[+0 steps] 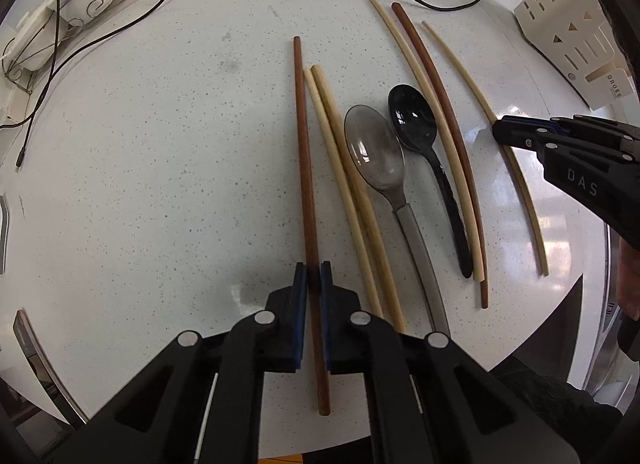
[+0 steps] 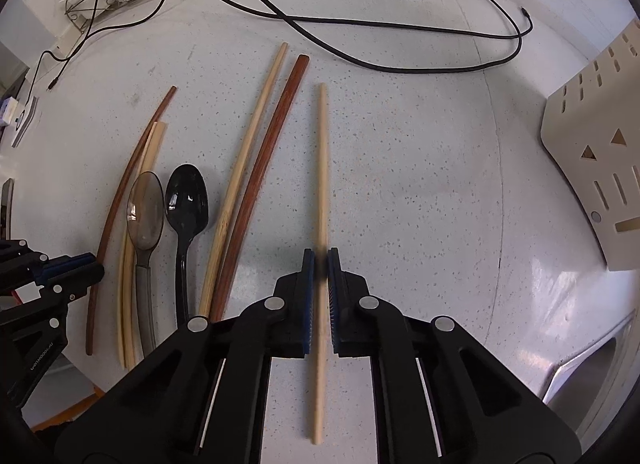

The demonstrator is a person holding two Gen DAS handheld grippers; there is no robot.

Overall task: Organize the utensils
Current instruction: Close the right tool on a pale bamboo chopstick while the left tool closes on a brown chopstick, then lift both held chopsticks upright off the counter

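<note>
Each gripper is clamped on one chopstick lying flat on the speckled white tabletop [image 1: 160, 184]. The left gripper [image 1: 314, 276] has its fingers closed on a dark brown chopstick [image 1: 302, 144], which runs toward 12 o'clock at the left edge of the utensil row. The right gripper [image 2: 321, 260] has its fingers closed on a pale chopstick [image 2: 321, 168] set apart at the right of the row, likewise pointing to 12 o'clock. Between them lie two pale chopsticks [image 1: 340, 168], a clear grey spoon [image 1: 374, 152], a black spoon [image 1: 414, 120] and a pale-and-brown pair [image 1: 440, 112]. The mid-shaft grips probably keep each stick balanced for lifting and matching by colour. A perforated cream holder [image 2: 600, 152] stands at 2 o'clock, presumably the destination.
</note>
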